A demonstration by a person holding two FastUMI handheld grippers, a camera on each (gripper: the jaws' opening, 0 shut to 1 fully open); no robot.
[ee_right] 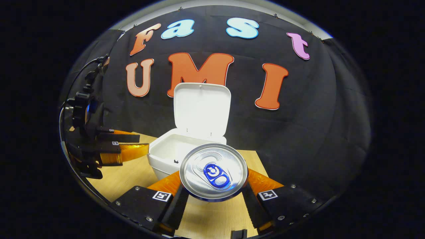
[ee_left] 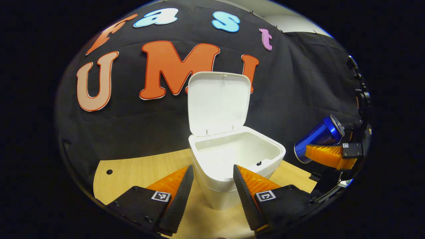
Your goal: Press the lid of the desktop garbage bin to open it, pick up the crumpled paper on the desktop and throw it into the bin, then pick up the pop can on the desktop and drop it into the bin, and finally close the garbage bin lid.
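Observation:
The white desktop bin (ee_left: 239, 159) stands on the wooden desktop with its lid (ee_left: 217, 101) raised upright. My left gripper (ee_left: 212, 184) is open, its fingers on either side of the bin's near wall, nothing held. In the left gripper view the blue pop can (ee_left: 318, 136) hangs tilted at the right, held by my right gripper (ee_left: 332, 154) above the desktop beside the bin. In the right gripper view the can's silver top (ee_right: 214, 172) faces the camera between the fingers of my right gripper (ee_right: 214, 194), with the bin (ee_right: 166, 156) and its lid (ee_right: 201, 111) just behind. I cannot see crumpled paper.
The wooden desktop (ee_left: 132, 172) ends at the black cloth wall behind the bin. A small dark hole (ee_left: 109, 172) sits in the desktop at the left. The left gripper (ee_right: 124, 151) shows at the left of the right gripper view, over the desktop (ee_right: 126, 179).

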